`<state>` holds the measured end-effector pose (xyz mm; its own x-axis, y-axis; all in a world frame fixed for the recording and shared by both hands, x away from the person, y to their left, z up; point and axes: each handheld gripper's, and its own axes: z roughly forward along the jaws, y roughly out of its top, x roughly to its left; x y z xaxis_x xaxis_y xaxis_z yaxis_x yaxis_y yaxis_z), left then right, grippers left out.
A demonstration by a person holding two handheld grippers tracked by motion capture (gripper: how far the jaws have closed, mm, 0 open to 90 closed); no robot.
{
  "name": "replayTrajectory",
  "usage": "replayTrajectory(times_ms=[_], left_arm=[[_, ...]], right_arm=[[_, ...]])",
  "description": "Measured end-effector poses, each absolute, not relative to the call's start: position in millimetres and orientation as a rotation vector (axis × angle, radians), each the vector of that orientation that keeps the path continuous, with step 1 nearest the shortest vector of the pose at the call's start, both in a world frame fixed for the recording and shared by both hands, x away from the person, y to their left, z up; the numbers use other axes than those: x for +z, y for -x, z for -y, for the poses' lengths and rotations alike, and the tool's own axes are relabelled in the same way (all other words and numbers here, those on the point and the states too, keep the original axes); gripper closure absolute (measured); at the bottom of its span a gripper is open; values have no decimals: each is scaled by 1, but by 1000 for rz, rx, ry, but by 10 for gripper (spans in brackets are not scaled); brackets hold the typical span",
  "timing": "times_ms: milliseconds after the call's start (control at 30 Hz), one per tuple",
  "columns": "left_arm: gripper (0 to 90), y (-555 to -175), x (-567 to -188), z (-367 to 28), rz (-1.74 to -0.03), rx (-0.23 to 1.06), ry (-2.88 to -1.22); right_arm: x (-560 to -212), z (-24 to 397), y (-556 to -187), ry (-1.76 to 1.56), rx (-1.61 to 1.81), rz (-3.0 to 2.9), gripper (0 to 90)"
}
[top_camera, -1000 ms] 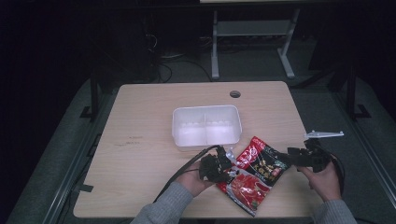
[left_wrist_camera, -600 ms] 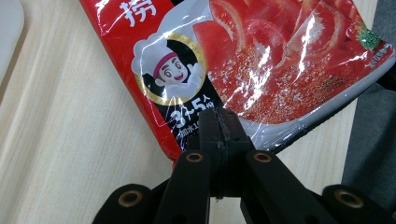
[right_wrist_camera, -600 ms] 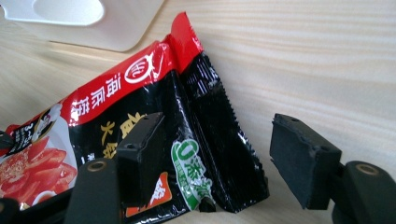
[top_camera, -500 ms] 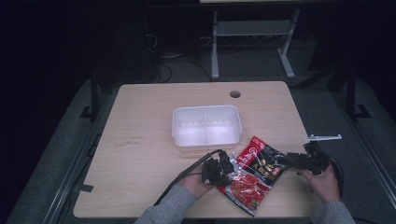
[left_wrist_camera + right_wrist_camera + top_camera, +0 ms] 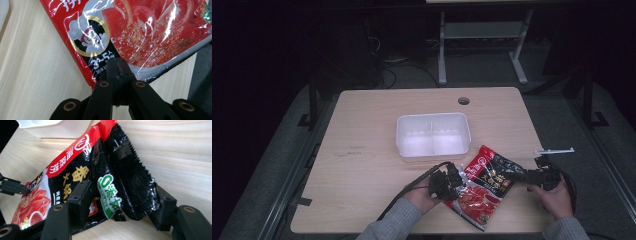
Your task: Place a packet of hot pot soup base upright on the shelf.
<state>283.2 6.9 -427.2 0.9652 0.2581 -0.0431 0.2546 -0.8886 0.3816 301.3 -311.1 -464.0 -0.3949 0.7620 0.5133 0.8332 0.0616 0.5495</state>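
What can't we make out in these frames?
- Red and black foil sauce packet: left gripper view, top and right edges crop it.
- Packet's corner: right gripper view, folded between the right gripper fingers.
- White two-compartment plastic tray: high view, too small and pale to read contents.

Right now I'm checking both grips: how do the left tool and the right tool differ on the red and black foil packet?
The left tool is clamped shut on the red and black foil packet's red edge; the right tool stands wide around its crumpled black end and has just been closing. In the high view the left sits at the packet's left side, the right at its right. Both work the same packet.
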Motion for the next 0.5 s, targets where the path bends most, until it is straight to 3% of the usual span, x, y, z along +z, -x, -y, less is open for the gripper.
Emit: replayTrajectory(times_ms=[500], left_arm=[[900,-283,-428,-7,-363,17,-2724]], right_arm=[[-472,292,-305,1619,-1244,2186,438]])
